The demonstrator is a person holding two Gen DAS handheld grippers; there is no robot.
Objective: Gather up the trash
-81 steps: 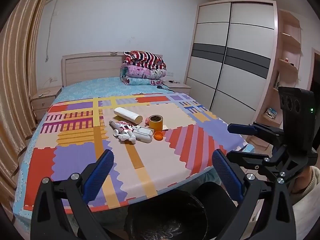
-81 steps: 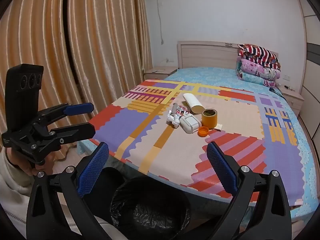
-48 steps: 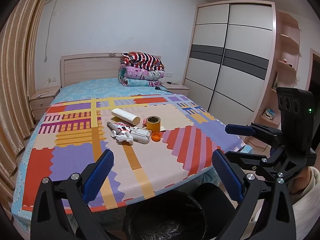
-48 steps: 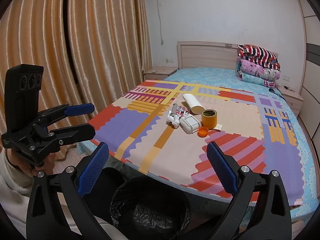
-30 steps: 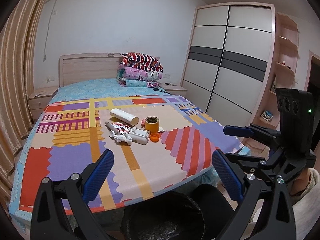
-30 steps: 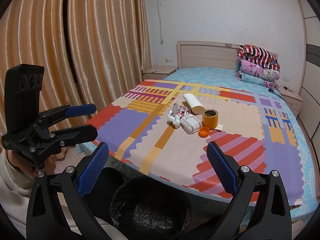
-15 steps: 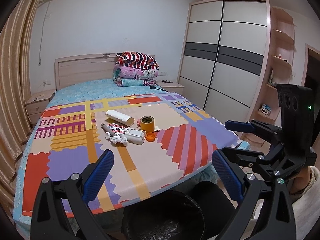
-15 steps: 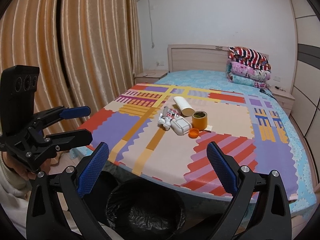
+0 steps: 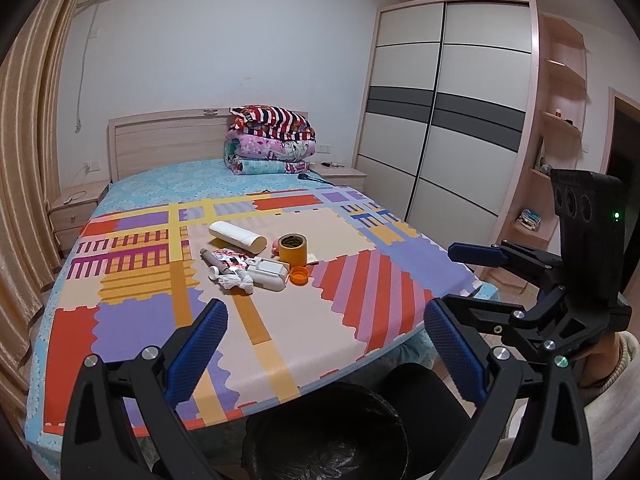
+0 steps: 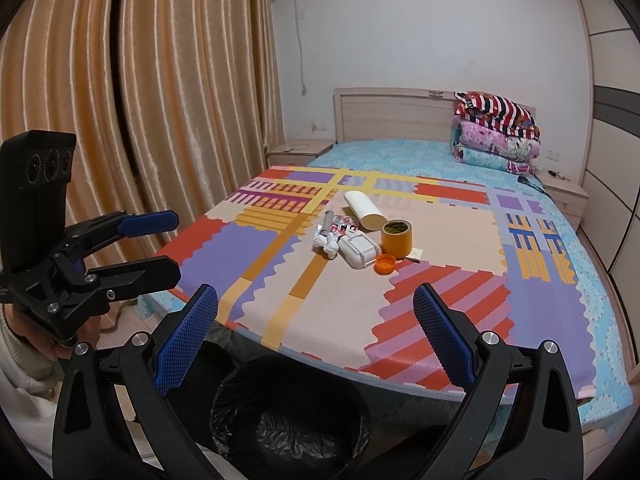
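Trash sits in one small cluster mid-bed on the patchwork mat, well ahead of both my grippers and not yet touched. Going left to right in the left view: a grey pen on a foil wrapper, a crumpled tissue just in front of them, the white tube lying behind, a white case touching the tissue, the tape roll standing upright, and an orange cap just beside the case.

My left gripper is spread wide and empty. My right gripper is the same, fingers apart with nothing between them. Each one shows at the edge of the other's view, held level beside it.

Since a second ago both views have lifted and tipped a little: the cluster has slid lower and nearer in frame, more wall and ceiling show, and the bin with its black liner stays directly below me at the bed's foot. I take that as my approach starting, not a grasp. Nothing has been collected yet. The reach over the mat is long, and the tissue, being nearest the front, looks the easiest first pick; the cap is low and flat and may slip from the pads.
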